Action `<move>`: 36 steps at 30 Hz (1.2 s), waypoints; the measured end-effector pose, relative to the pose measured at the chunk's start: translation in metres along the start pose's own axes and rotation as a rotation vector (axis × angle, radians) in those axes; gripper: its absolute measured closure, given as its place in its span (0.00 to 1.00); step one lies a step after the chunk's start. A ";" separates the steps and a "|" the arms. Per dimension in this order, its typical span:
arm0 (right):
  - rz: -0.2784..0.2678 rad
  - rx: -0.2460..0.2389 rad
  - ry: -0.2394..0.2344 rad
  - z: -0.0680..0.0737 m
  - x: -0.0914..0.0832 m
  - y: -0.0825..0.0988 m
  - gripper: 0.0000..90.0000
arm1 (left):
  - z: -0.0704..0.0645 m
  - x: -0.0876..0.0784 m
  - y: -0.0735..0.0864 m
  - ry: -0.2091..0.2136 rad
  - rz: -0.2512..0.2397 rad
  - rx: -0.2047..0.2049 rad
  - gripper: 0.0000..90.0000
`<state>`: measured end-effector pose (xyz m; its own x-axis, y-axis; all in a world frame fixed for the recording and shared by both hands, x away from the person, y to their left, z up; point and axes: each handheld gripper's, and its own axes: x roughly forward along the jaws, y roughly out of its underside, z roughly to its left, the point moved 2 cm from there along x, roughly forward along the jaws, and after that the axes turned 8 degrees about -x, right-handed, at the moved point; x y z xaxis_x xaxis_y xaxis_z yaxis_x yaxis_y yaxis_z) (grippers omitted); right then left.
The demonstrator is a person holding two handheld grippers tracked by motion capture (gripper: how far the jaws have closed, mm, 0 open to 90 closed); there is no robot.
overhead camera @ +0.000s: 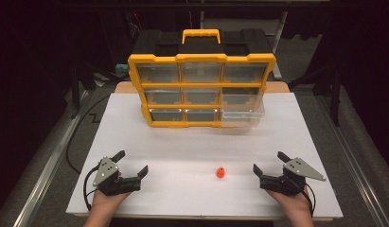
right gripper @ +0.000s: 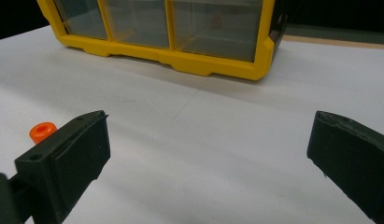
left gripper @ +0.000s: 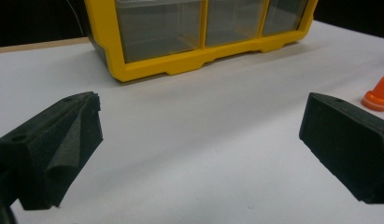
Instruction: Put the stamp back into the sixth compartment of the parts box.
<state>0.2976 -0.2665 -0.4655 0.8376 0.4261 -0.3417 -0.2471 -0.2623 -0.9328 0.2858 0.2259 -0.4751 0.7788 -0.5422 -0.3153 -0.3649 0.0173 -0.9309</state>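
Nearest the high camera, at about seven o'clock on the white table top (overhead camera: 192, 142), sits the left gripper (overhead camera: 133, 162), a black two-jaw tool with a grey three-cornered plate, held by a hand rising from the bottom edge. Its jaws stand wide apart with nothing between them; its own view shows bare white surface between the two black foam pads (left gripper: 68, 149).

Right of it, near six o'clock and between the two tools, stands the small orange plastic cap-shaped piece (overhead camera: 221, 172), alone on the table and touching neither gripper. From the left gripper view the orange piece (left gripper: 378, 94) sits at three o'clock, just beyond the right-hand jaw; from the right gripper view it (right gripper: 42, 131) sits at nine o'clock, just behind the left-hand jaw.

At five o'clock rests the right gripper (overhead camera: 269, 163), also spread wide and holding nothing.

Well beyond, at twelve o'clock, stands the yellow-framed organiser case with clear plastic drawers (overhead camera: 201, 90), upright. Its lower right drawer (overhead camera: 243, 115) juts forward from the frame.
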 end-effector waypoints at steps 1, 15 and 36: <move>-0.003 -0.004 0.006 0.001 0.000 0.000 0.00 | 0.001 0.000 0.000 0.008 -0.003 0.005 0.01; -0.009 0.000 0.012 0.001 0.003 -0.004 0.00 | 0.001 0.003 0.000 0.018 0.003 -0.001 0.00; 0.029 -0.021 -0.041 0.022 0.031 -0.020 0.00 | 0.001 0.004 0.001 0.011 0.029 -0.006 0.00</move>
<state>0.3174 -0.2290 -0.4598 0.8099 0.4528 -0.3729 -0.2601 -0.2927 -0.9202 0.2896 0.2244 -0.4774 0.7622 -0.5506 -0.3406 -0.3908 0.0281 -0.9200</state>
